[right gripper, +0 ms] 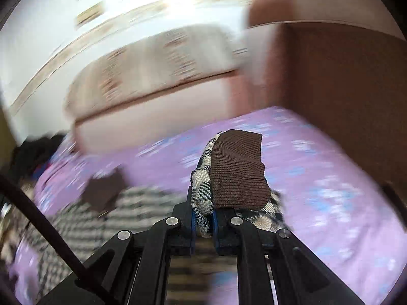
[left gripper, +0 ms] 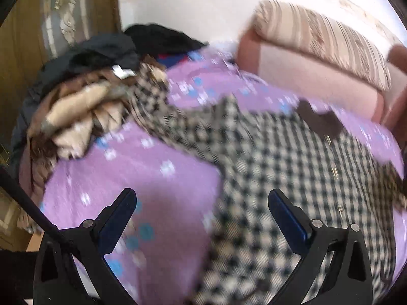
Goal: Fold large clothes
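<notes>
A black-and-cream checked jacket (left gripper: 279, 167) with a brown knit collar (left gripper: 320, 124) lies spread on a purple flowered bedsheet (left gripper: 157, 178). My left gripper (left gripper: 202, 200) is open and empty above the jacket's left edge, one sleeve running off to the upper left. My right gripper (right gripper: 203, 218) is shut on a sleeve of the checked jacket (right gripper: 201, 198), whose brown knit cuff (right gripper: 236, 170) stands up above the fingers. The jacket's body (right gripper: 137, 208) and collar (right gripper: 104, 190) lie to the left in the right wrist view. Both views are motion-blurred.
A pile of other clothes (left gripper: 84, 96), dark and beige, sits at the bed's left side. A pink headboard with a striped pillow (left gripper: 318, 43) runs along the far edge. A brown wooden cabinet (right gripper: 343, 89) stands at the right.
</notes>
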{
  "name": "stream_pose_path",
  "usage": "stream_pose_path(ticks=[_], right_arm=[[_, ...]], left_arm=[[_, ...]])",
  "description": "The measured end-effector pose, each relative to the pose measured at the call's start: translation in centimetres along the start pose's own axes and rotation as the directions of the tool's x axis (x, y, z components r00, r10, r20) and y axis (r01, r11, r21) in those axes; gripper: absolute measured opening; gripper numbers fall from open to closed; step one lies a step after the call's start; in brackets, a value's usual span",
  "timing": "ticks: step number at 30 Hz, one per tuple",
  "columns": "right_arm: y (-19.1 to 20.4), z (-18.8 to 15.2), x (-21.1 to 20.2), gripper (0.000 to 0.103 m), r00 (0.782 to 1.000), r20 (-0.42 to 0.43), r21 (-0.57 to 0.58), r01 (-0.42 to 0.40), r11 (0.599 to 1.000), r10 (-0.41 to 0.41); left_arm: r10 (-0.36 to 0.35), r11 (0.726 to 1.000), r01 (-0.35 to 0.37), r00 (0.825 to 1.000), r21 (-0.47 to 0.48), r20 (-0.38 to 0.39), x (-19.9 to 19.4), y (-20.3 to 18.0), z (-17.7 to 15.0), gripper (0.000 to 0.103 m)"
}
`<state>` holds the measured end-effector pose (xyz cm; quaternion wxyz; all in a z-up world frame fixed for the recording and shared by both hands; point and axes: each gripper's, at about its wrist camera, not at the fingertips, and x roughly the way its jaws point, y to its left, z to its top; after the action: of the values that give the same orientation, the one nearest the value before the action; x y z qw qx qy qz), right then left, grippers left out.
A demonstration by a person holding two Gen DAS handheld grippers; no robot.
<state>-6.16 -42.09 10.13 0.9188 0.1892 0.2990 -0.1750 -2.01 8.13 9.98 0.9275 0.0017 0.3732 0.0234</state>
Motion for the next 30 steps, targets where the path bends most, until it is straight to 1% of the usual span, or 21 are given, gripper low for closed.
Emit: stream_pose_path(ticks=[2, 4, 7, 8, 9, 10, 11, 13, 14, 16, 18, 19, 20, 21, 22, 23, 25, 27, 28, 29, 30], right_arm=[[4.6, -0.7, 1.6, 0.011, 0.996, -0.054, -0.054, -0.080, 0.995, 0.077], [9.7, -1.9, 3.3, 0.011, 0.982, -0.120, -0.106, -0.159, 0.982, 0.146], [15.6, -4.2, 5.5, 0.011, 0.961, -0.194, -0.178, -0.234, 0.956, 0.199], [18.4, -5.2, 6.7, 0.011, 0.948, -0.232, -0.206, -0.266, 0.942, 0.217], [19.7, -6.3, 7.0, 0.011, 0.941, -0.253, -0.220, -0.283, 0.933, 0.226], [21.4, -7.1, 7.7, 0.011, 0.930, -0.280, -0.237, -0.307, 0.922, 0.238], [23.8, -8.2, 8.8, 0.011, 0.917, -0.314, -0.261, -0.334, 0.906, 0.247], [27.0, -10.1, 9.9, 0.011, 0.898, -0.361, -0.300, -0.366, 0.881, 0.250], [28.2, -10.9, 10.4, 0.011, 0.893, -0.377, -0.318, -0.374, 0.871, 0.246], [30.3, -12.3, 11.4, 0.013, 0.874, -0.420, -0.351, -0.405, 0.844, 0.245], [32.2, -13.7, 11.8, 0.021, 0.849, -0.465, -0.376, -0.447, 0.812, 0.252], [32.4, -14.1, 11.5, 0.025, 0.827, -0.488, -0.367, -0.483, 0.795, 0.277], [33.1, -14.6, 11.2, 0.029, 0.795, -0.518, -0.350, -0.535, 0.769, 0.316], [33.5, -14.9, 10.7, 0.030, 0.771, -0.537, -0.341, -0.569, 0.748, 0.343], [34.0, -15.1, 10.4, 0.033, 0.758, -0.546, -0.339, -0.590, 0.733, 0.357], [34.3, -15.1, 9.8, 0.037, 0.751, -0.549, -0.345, -0.604, 0.719, 0.367], [34.8, -15.1, 9.0, 0.037, 0.755, -0.540, -0.360, -0.606, 0.709, 0.371], [34.8, -14.6, 8.2, 0.037, 0.764, -0.529, -0.369, -0.599, 0.711, 0.369], [35.0, -14.3, 7.7, 0.037, 0.771, -0.520, -0.379, -0.594, 0.709, 0.368], [35.5, -14.0, 7.2, 0.037, 0.777, -0.509, -0.395, -0.593, 0.702, 0.370], [35.6, -13.7, 6.8, 0.037, 0.779, -0.506, -0.402, -0.593, 0.698, 0.370]], left_arm=[[0.020, 1.000, -0.020, 0.999, -0.024, 0.038, 0.6, 1.3, 1.8, 0.103], [0.052, 0.998, -0.048, 0.996, -0.050, 0.068, 1.4, 2.8, 3.3, 0.103], [0.095, 0.991, -0.082, 0.988, -0.105, 0.121, 2.2, 5.3, 4.3, 0.103], [0.120, 0.987, -0.103, 0.982, -0.121, 0.144, 2.5, 6.3, 4.1, 0.103], [0.146, 0.984, -0.128, 0.978, -0.127, 0.147, 2.9, 6.8, 4.0, 0.103], [0.173, 0.979, -0.156, 0.976, -0.131, 0.132, 3.4, 7.3, 4.0, 0.103], [0.175, 0.977, -0.160, 0.980, -0.138, 0.097, 4.2, 8.1, 4.2, 0.103], [0.144, 0.977, -0.128, 0.986, -0.171, 0.084, 4.8, 9.3, 4.8, 0.103], [0.148, 0.974, -0.130, 0.985, -0.186, 0.087, 4.7, 9.8, 4.8, 0.103], [0.160, 0.968, -0.140, 0.983, -0.206, 0.085, 4.9, 10.5, 4.9, 0.103], [0.158, 0.963, -0.137, 0.985, -0.233, 0.071, 5.2, 11.4, 4.9, 0.103], [0.152, 0.959, -0.132, 0.987, -0.251, 0.060, 5.5, 11.9, 4.9, 0.103], [0.153, 0.956, -0.133, 0.987, -0.260, 0.057, 5.2, 12.0, 4.9, 0.103], [0.159, 0.951, -0.140, 0.986, -0.274, 0.049, 5.3, 12.4, 4.8, 0.103], [0.167, 0.947, -0.148, 0.985, -0.285, 0.044, 5.4, 12.7, 4.7, 0.103], [0.178, 0.941, -0.159, 0.983, -0.300, 0.037, 5.4, 13.2, 4.7, 0.103], [0.195, 0.929, -0.177, 0.981, -0.324, 0.023, 5.5, 14.1, 4.6, 0.103], [0.230, 0.911, -0.211, 0.973, -0.353, 0.013, 5.4, 15.3, 4.5, 0.103], [0.253, 0.901, -0.232, 0.967, -0.366, 0.012, 5.2, 15.9, 4.4, 0.103], [0.290, 0.883, -0.264, 0.957, -0.388, 0.008, 4.9, 16.8, 4.2, 0.103], [0.314, 0.870, -0.286, 0.949, -0.402, 0.005, 4.7, 17.4, 4.1, 0.103]])
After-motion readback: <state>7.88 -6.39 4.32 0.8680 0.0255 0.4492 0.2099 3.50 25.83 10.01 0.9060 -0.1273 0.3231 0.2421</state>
